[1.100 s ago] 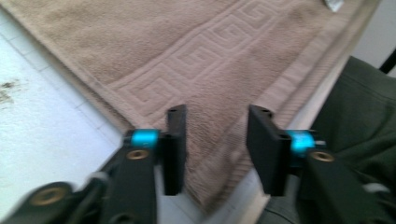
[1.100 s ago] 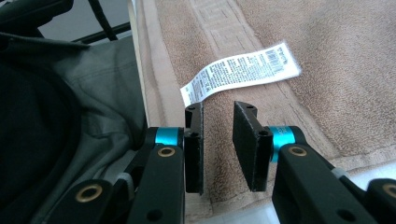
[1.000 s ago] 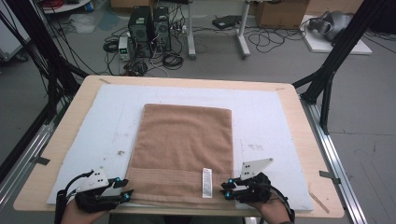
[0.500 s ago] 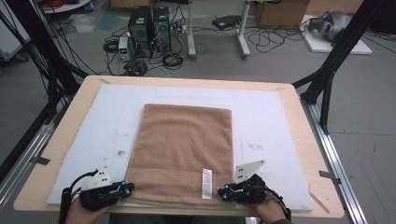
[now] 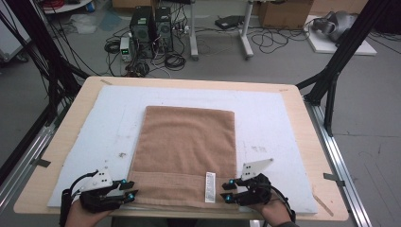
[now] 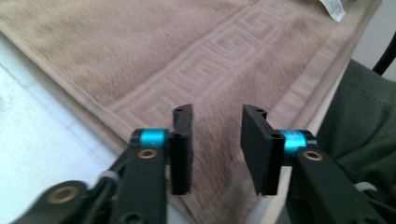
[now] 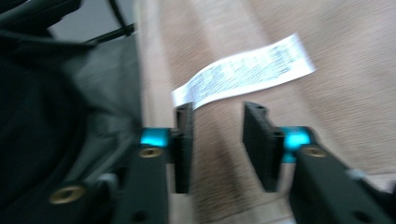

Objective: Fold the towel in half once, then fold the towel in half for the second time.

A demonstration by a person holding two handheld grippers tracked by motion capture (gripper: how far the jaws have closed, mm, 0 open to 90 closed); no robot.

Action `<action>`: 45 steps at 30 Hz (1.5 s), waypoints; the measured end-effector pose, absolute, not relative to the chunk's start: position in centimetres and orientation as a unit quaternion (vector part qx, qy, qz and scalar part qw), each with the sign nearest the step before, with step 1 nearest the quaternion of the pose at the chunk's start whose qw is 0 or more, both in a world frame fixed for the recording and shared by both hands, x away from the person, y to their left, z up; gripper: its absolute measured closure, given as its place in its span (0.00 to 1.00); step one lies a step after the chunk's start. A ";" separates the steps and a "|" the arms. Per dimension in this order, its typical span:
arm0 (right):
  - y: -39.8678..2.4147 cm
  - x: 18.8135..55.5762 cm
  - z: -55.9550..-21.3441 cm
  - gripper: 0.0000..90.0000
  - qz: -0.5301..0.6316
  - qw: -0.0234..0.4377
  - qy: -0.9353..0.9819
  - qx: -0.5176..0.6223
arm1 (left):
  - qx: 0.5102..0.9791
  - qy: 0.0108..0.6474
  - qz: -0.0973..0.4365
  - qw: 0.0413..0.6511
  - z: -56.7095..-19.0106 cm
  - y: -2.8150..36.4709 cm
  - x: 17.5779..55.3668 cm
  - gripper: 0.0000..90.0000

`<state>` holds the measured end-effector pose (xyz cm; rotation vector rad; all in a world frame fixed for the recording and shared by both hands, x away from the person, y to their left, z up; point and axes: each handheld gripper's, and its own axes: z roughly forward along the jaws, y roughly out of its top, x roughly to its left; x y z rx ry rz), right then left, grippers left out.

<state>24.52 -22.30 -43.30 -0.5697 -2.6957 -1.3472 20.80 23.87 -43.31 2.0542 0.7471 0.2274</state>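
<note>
A brown towel [image 5: 187,153] lies flat on the white mat [image 5: 274,123] at my near table edge, its care label [image 5: 210,187] by the hem. My left gripper [image 5: 128,188] and right gripper [image 5: 227,190], shut half a second ago, have just been opening; both stand apart over the near corners, gripping nothing, so the pinch must be retaken. The mat beyond lies bare for moving.

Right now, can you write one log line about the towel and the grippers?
towel: flat on white mat | left gripper: open, near-left corner, jaws just opening | right gripper: open, near-right corner beside label, jaws just opening
</note>
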 end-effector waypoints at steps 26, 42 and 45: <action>-21.5 32.0 -40.0 0.30 -0.442 -0.065 -0.861 -0.241 | 0.805 0.328 0.111 0.482 -41.0 22.7 27.8 0.36; -21.9 33.4 -40.4 0.30 -0.430 -0.080 -0.863 -0.251 | 0.808 0.329 0.114 0.475 -41.0 22.4 29.4 0.39; -22.2 34.4 -40.5 0.30 -0.427 -0.080 -0.862 -0.262 | 0.811 0.340 0.117 0.462 -40.9 22.3 30.6 0.39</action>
